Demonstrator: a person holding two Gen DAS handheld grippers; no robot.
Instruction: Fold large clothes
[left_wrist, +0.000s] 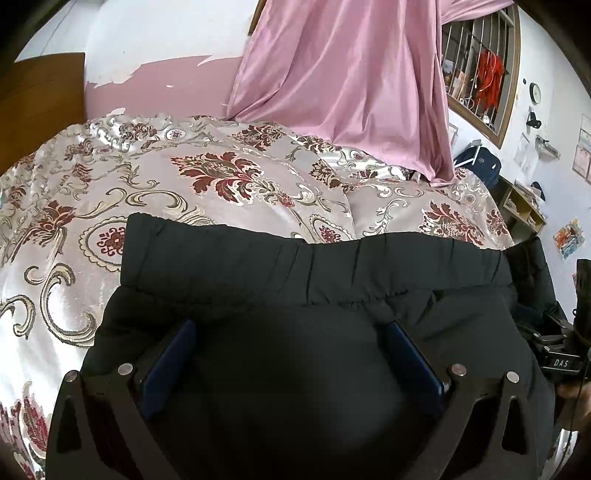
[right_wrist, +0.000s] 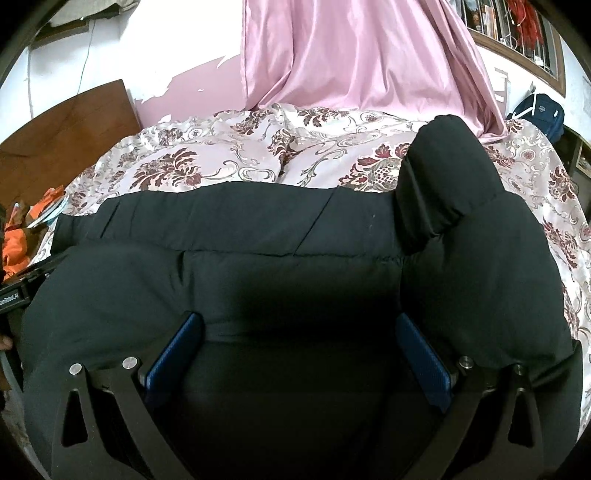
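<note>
On the floral bedspread (left_wrist: 229, 177) lies a black padded jacket (left_wrist: 332, 266), near the pink curtain (left_wrist: 351, 74). Both tools, left (left_wrist: 291, 354) and right (right_wrist: 299, 347), press on it with fingers apart, one sleeve (right_wrist: 439, 173) sticking up.

1. Left gripper (left_wrist: 291, 354): two black arms with cut-out slots, each carrying two silver round screws; dark blue flat pads (left_wrist: 166, 369) line the inner faces.
2. Right gripper (right_wrist: 299, 354): same black slotted arms and silver screws (right_wrist: 129, 362); its blue pads (right_wrist: 424, 362) show a fine ribbed texture.
</note>
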